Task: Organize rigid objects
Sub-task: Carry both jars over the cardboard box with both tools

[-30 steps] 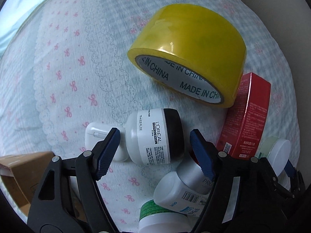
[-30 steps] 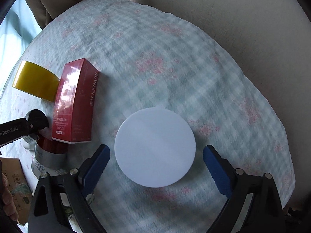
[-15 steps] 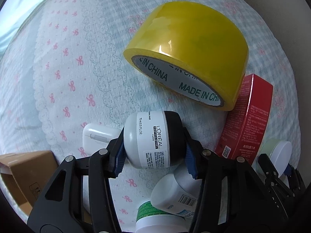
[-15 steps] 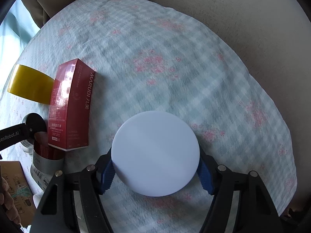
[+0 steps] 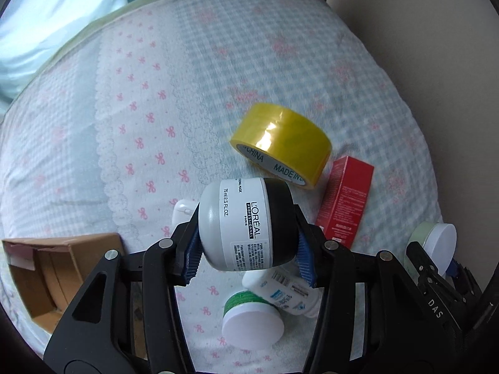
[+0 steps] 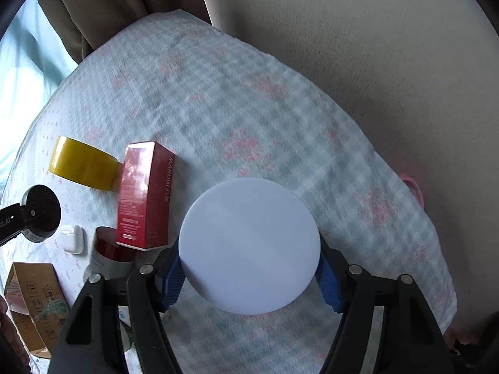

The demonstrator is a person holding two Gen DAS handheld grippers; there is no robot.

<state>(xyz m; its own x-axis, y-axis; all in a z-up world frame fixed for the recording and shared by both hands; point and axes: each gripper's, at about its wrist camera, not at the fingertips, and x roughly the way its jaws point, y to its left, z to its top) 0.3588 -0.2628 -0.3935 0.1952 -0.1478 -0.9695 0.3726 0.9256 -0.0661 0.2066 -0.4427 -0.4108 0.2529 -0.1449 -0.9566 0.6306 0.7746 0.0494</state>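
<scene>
From the left wrist, the left claw is clenched on a white jar with a black lid, lying sideways between the blue pads, base toward 9 o'clock and lid toward 3 o'clock, held clear above the table (a checked cloth with pink bows covers it). Under and behind the jar, at 10 o'clock, a white earbud case peeks out. At 1 o'clock lies a yellow tape roll, tilted on its edge, and just beside it toward 3 o'clock a red box. Directly below the jar, at 6 o'clock, a green-banded jar touches a white bottle lying on its side. An open cardboard box sits at 8 o'clock. At the far right edge the right claw shows in part, with its load.

From the right wrist, the right claw grips a round white-lidded jar by its sides, lid facing the camera and hiding the cloth beneath. At 9 o'clock stands the red box, the tape roll touching its far corner. A dark-red-lidded jar sits at the box's near end, the earbud case just left of it. The black-lidded jar hangs at the left edge in the other claw, and the cardboard box lies at 8 o'clock.
</scene>
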